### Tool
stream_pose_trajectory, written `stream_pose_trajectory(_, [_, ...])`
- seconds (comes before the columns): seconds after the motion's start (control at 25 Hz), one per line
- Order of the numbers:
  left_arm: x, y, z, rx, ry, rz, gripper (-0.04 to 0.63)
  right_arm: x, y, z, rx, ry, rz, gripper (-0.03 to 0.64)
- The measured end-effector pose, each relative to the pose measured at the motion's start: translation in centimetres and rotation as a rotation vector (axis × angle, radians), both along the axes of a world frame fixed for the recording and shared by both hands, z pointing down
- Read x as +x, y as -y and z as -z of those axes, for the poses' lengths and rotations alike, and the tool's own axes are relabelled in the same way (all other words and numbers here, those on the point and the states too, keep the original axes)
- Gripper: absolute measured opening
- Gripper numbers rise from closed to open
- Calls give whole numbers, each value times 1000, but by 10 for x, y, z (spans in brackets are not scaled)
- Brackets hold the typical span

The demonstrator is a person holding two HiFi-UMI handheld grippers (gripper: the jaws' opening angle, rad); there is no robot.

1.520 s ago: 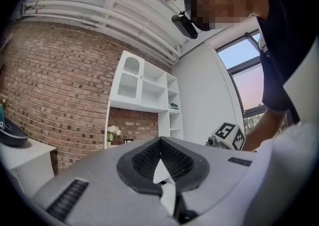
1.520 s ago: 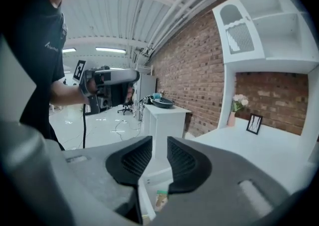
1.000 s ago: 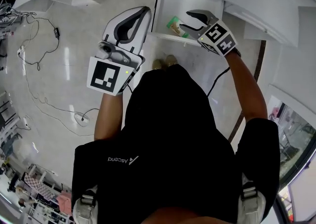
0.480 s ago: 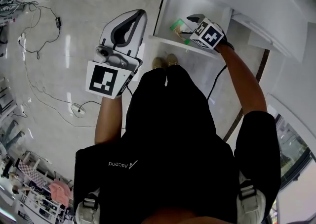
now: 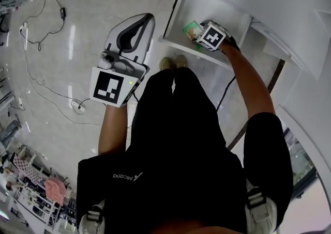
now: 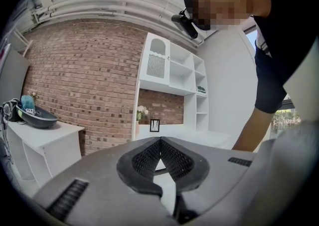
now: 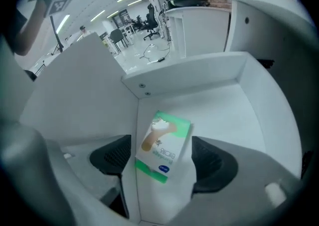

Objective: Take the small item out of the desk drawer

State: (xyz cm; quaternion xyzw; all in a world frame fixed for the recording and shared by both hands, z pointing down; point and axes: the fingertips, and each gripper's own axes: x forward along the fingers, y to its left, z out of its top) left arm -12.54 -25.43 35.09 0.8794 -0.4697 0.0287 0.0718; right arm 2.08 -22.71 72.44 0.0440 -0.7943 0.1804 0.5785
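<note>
A small white and green box (image 7: 164, 145) lies in the open white drawer (image 7: 224, 105), close to its left wall. My right gripper (image 7: 162, 159) reaches down into the drawer with one jaw on each side of the box. Its jaws are opening, and a gap shows between the left pad and the box. In the head view the box (image 5: 191, 29) peeks out beside the right gripper (image 5: 196, 32) inside the drawer (image 5: 217, 5). My left gripper (image 5: 147, 18) hangs left of the drawer over the floor, shut and empty, its tips (image 6: 160, 142) meeting.
The white desk top (image 5: 289, 0) overhangs the drawer at the upper right. Cables (image 5: 36, 62) trail over the pale floor at left. The person's shoes (image 5: 173, 63) stand just before the drawer front. A white shelf unit (image 6: 169, 75) and a brick wall fill the left gripper view.
The right gripper has dropped from above the drawer front down into the drawer, around the box. The left gripper has stayed about where it was.
</note>
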Motion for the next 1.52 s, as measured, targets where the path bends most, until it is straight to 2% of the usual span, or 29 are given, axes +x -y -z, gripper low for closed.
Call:
stream_pose_trajectory(0.28, [-8, 3, -11, -22, 9, 27, -2, -4, -3, -24, -24, -47, 12, 390])
stream_pose_trajectory(0.52, [-17, 7, -15, -39, 3, 44, -2, -12, -4, -35, -8, -93, 26, 407])
stream_pose_trajectory(0.92, [-20, 4, -21, -55, -10, 43, -2, -15, -10, -40, 44, -146, 110, 407])
stream_pose_trajectory(1.52, [-18, 8, -30, -67, -14, 9, -2, -8, -4, -33, 65, -117, 53, 342])
